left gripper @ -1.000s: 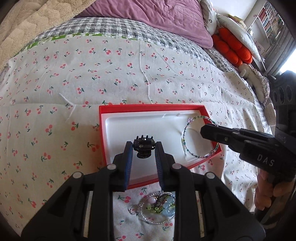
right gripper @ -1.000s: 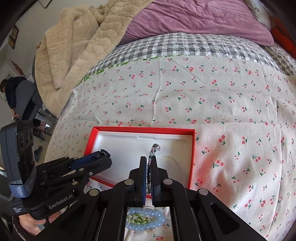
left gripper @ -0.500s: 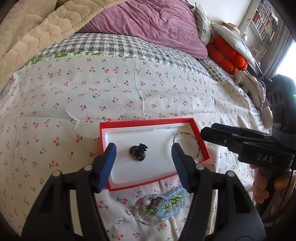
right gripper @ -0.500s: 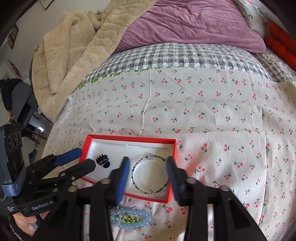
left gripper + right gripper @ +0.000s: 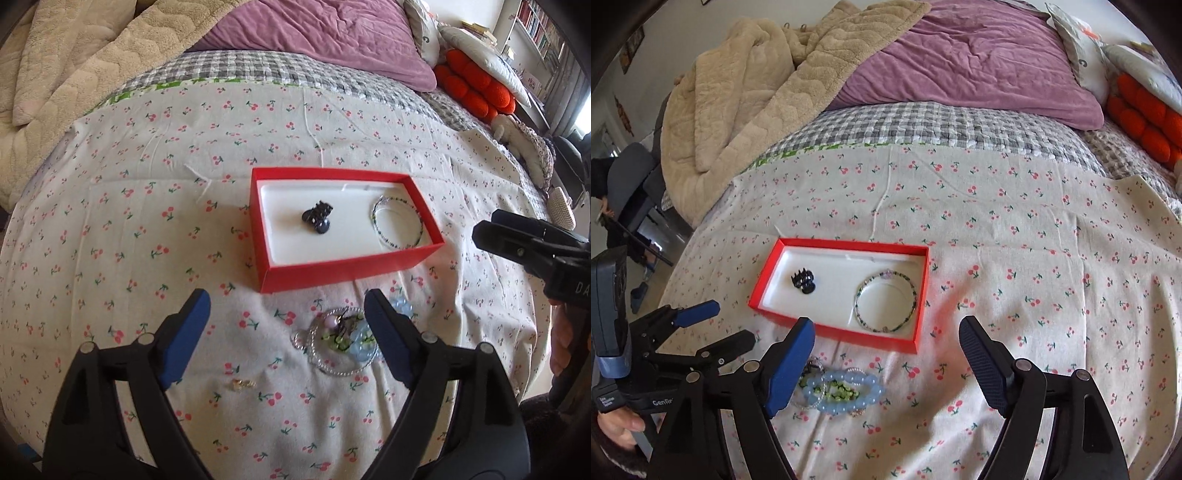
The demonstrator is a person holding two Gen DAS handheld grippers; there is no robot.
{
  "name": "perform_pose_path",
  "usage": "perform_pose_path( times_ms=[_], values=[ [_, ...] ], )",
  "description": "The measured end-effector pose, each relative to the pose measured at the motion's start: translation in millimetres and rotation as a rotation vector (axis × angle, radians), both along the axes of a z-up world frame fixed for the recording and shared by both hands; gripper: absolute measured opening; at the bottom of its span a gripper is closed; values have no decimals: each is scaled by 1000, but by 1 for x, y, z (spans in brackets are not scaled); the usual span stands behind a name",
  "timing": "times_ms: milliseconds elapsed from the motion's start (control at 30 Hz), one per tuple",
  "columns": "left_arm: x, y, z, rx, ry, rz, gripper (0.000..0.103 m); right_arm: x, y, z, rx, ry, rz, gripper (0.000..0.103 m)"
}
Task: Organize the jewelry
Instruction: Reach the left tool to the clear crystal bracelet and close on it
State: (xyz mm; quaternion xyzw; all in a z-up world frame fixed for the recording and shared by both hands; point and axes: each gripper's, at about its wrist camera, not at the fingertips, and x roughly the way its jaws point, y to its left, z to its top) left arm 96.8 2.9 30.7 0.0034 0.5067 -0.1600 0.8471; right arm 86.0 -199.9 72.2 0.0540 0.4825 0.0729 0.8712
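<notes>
Hair claw lies in red box, teeth pointing away

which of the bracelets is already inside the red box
The thin dark-beaded wire bracelet, lying flat at the red box's right end. The pale blue chunky bead bracelet sits outside on the cherry-print sheet.

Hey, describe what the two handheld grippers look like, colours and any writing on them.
Both are black plastic with silver rivets. The left gripper has smooth blue finger pads; its side reads "GenRo". The right gripper has blue pads, one darker and textured, and white letters "DA" on its body.
</notes>
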Motion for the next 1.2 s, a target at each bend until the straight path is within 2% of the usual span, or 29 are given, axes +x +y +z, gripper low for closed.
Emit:
perform_pose_path(
  times_ms=[200, 333, 433, 600, 800, 933, 1200],
  values=[
    [-19, 19, -12, 48, 64, 56, 86, -22, 0, -11, -50, 48, 2, 82],
    [-29, 28, -12, 22, 80, 66, 86, -30, -1, -18, -63, 77, -17, 82],
    [-36, 29, -14, -6, 101, 59, 86, -33, -6, -27, -40, 134, -69, 82],
    [-48, 16, -23, -4, 123, 0, 86, -32, -10, -45, 40, 231, -109, 82],
    [-59, -18, -30, 4, 113, -149, 86, -29, -7, -53, 15, 262, -106, 82],
    [-61, -40, -35, -11, 113, -241, 77, -27, -6, -57, 4, 273, -99, 82],
    [-58, -71, -52, 64, 108, -349, 53, -27, -4, -69, -34, 298, -80, 82]
  ],
)
